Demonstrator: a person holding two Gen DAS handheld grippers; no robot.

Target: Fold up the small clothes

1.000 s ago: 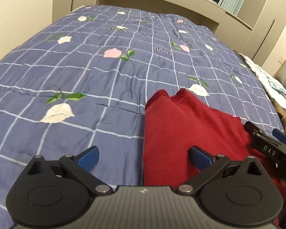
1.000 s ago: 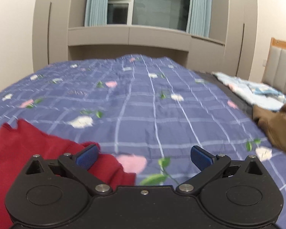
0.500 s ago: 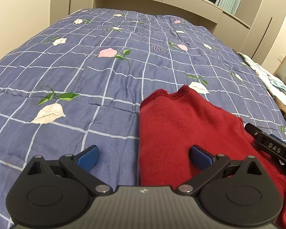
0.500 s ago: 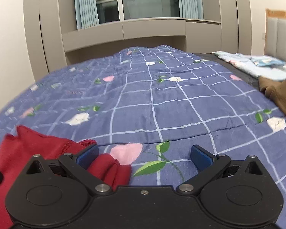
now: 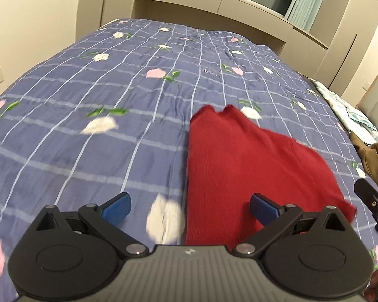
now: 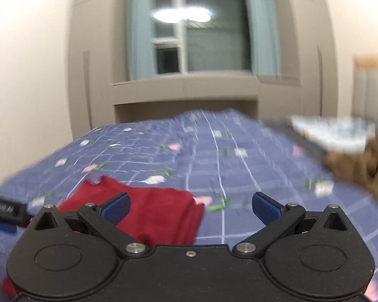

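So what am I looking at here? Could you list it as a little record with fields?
setting: bed with a blue floral quilt
garment: red knit garment, lying flat on the quilt, folded
left gripper: open, holding nothing
right gripper: open, holding nothing
other clothes: brown garment to the right, pale patterned cloth beyond
background: window with curtains

A folded garment (image 5: 244,166) is lying on the quilt (image 5: 100,115), sitting at one o'clock from the left gripper (image 5: 189,207) and eleven o'clock from the right gripper (image 6: 191,207). Another garment (image 5: 376,158) is lying at three o'clock, well apart.
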